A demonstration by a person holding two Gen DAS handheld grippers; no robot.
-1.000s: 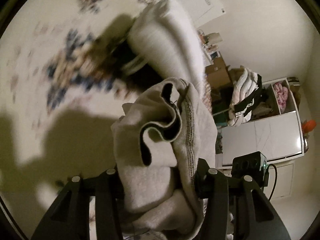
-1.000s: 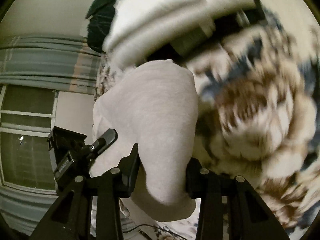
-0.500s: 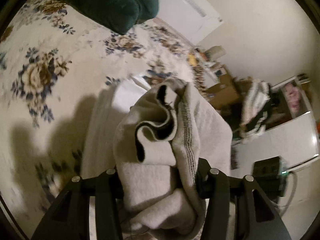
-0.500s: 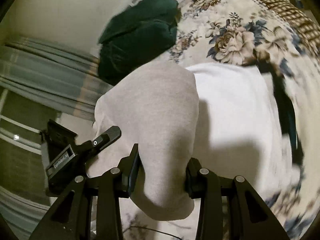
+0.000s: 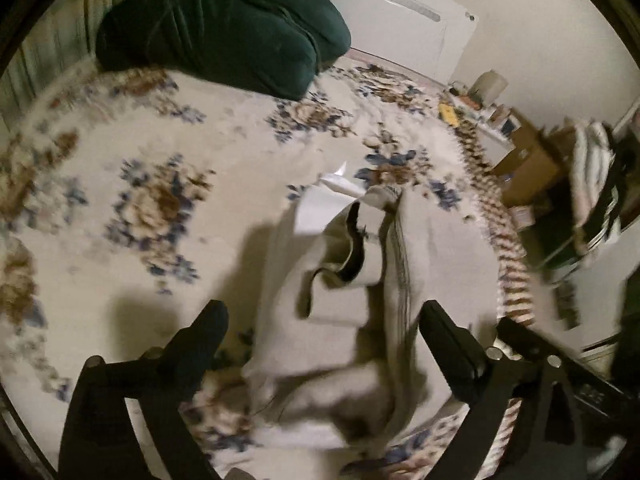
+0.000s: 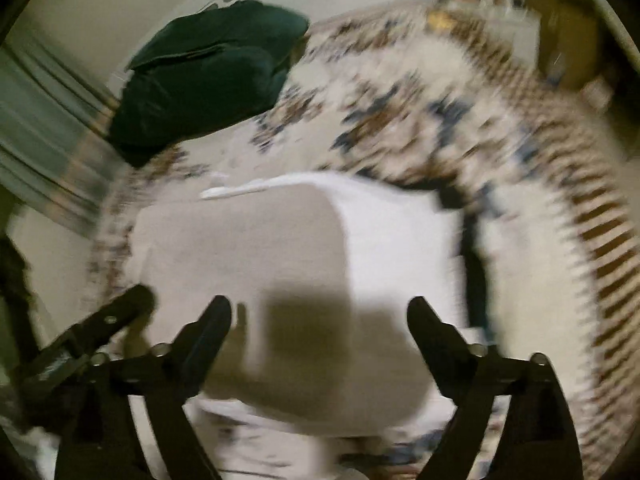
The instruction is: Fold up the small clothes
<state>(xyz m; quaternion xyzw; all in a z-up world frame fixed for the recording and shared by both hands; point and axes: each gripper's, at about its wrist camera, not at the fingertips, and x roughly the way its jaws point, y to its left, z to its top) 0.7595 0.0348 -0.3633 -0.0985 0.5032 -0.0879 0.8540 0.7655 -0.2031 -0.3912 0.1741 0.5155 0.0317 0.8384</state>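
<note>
Left gripper: the black two-finger left gripper (image 5: 320, 324) is spread wide, released; the garment lies between its fingers, gripped by neither.
Right gripper: the black two-finger right gripper (image 6: 318, 314) is likewise released, fingers well apart above the cloth.
Garment: the pale grey knit garment with a dark-lined hem (image 5: 360, 292) rests bunched on the bed, near the edge closest to the cameras; from the right wrist it shows as a smooth folded slab (image 6: 248, 264).
Beneath it: a white folded cloth (image 6: 400, 236) lies under and beside the grey piece.
Bed: cream bedspread with blue-and-brown flowers (image 5: 160, 200).
Far end: dark green velvet cushion (image 5: 224, 28).
Progress: a fold looks laid down and let go; the left side remains rumpled, so smoothing or a further fold likely remains.
</note>
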